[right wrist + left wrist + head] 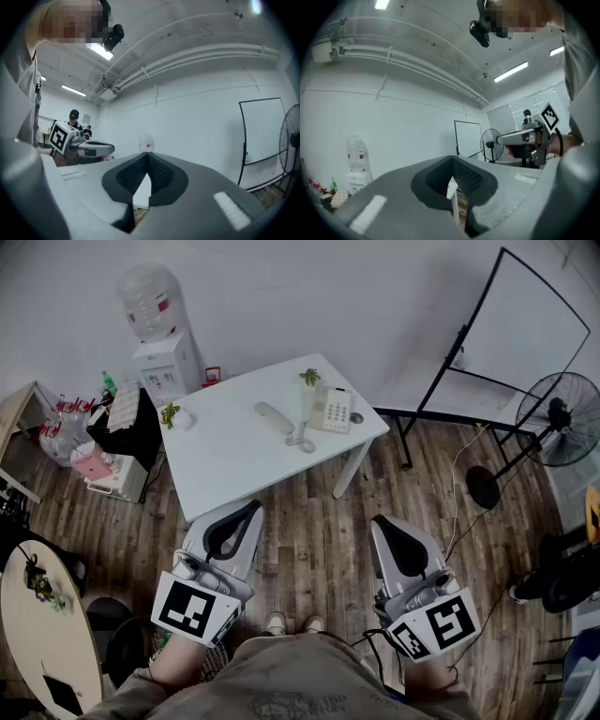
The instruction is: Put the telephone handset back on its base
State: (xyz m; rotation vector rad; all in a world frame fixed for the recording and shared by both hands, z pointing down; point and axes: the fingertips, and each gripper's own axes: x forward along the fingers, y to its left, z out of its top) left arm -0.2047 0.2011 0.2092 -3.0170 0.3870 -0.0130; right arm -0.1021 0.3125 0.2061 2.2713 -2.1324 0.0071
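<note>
Approach is pending: left gripper (255, 506) and right gripper (380, 520) are closed, empty; the far handset (274, 417), left of its base (336, 410), must be reached.

Flat, rather dim light falls from ceiling tube lamps (512, 71), casting only faint shadows round the white tabletop (234, 456), while every view bows and darkens at its rounded edges and the left claw (451, 161) and right claw (146, 157) blur up close.
</note>
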